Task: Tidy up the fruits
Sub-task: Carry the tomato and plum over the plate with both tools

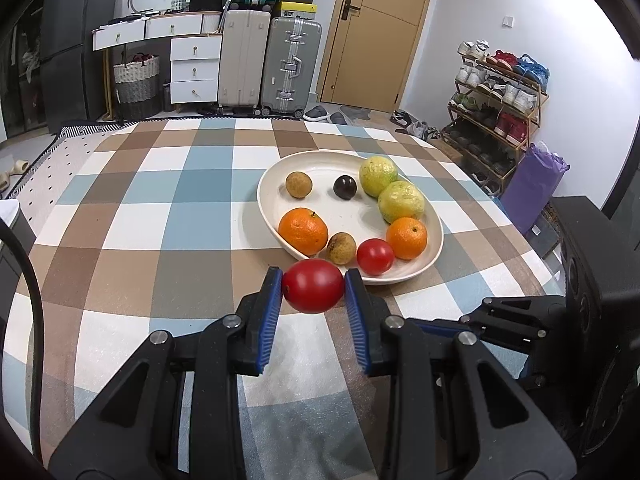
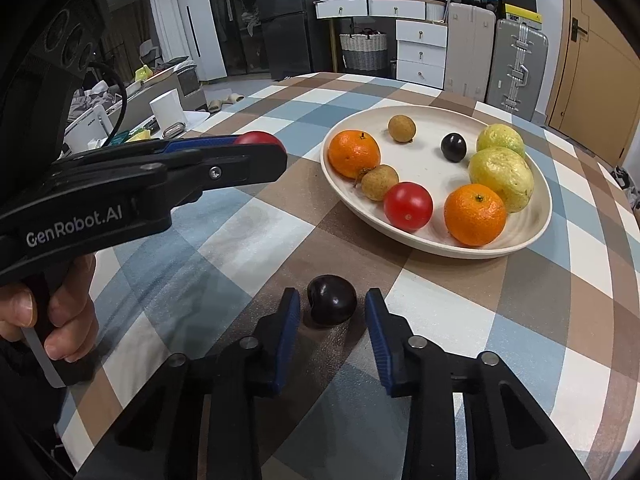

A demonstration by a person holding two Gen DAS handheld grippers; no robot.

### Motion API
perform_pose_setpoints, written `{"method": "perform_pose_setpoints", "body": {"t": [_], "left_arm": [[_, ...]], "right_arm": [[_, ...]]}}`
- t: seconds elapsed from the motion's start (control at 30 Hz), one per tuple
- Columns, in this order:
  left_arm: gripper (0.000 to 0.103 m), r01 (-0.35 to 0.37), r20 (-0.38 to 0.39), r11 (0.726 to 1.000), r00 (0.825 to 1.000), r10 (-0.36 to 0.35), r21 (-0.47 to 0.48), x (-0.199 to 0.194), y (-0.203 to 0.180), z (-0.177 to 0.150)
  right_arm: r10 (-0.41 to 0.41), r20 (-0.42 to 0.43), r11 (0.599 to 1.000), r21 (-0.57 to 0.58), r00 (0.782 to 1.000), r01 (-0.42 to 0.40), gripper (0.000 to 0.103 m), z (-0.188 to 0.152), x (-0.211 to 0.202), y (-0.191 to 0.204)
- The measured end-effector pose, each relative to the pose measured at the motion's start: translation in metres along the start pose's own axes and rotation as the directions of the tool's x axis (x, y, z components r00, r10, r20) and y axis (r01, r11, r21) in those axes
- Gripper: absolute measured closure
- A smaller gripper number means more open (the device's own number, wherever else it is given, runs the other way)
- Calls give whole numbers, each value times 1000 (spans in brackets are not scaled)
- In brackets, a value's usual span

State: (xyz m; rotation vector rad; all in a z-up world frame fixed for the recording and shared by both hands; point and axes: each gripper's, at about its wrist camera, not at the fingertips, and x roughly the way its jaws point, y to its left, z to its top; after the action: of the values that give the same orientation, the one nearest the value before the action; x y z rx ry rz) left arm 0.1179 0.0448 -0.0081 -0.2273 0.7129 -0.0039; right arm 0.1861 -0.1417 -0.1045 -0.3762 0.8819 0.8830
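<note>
Two wrist views of a fruit-sorting task on a table [image 1: 160,216] covered by a checked blue, brown and white cloth. The left tool [image 1: 313,285] pinches a glossy red round tomato [image 1: 314,294] at its widest girth, one blue pad on each flank, clear of the cloth and just short of the shallow cream oval plate [image 1: 400,279], which lies at 1 o'clock. The right tool [image 2: 332,305] is spread about a small dark purple round fruit [image 2: 332,308] resting on the cloth; a sliver of gap shows on both sides, so the pads do not press. The plate lies at 2 o'clock from this fruit. Both fruits are probably light, smooth-skinned and easily bruised or squirted free; a gentle grip across the equator seems safest.
</note>
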Motion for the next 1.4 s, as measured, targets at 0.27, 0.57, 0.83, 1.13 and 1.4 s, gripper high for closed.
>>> {"method": "perform_pose_setpoints", "body": {"t": [0.27, 0.57, 0.83, 1.13, 1.4], "left_arm": [[74, 0, 0, 1000, 1000, 0, 6, 2, -3, 1], [74, 6, 12, 1000, 1000, -6, 10, 2, -9, 3], [74, 21, 22, 1000, 1000, -21, 22, 7, -17, 11], [74, 28, 33, 999, 999, -29, 36, 16, -25, 24], [74, 30, 34, 999, 999, -31, 39, 29, -28, 37]], "right_arm": [[8, 7, 1000, 0, 1000, -8, 78, 0, -2, -1], [2, 73, 1000, 22, 997, -3, 78, 3, -24, -9], [-25, 151, 997, 79, 988, 13, 78, 11, -46, -31], [-49, 204, 992, 127, 978, 23, 78, 24, -54, -50], [-67, 206, 986, 162, 976, 34, 78, 34, -51, -63]]}}
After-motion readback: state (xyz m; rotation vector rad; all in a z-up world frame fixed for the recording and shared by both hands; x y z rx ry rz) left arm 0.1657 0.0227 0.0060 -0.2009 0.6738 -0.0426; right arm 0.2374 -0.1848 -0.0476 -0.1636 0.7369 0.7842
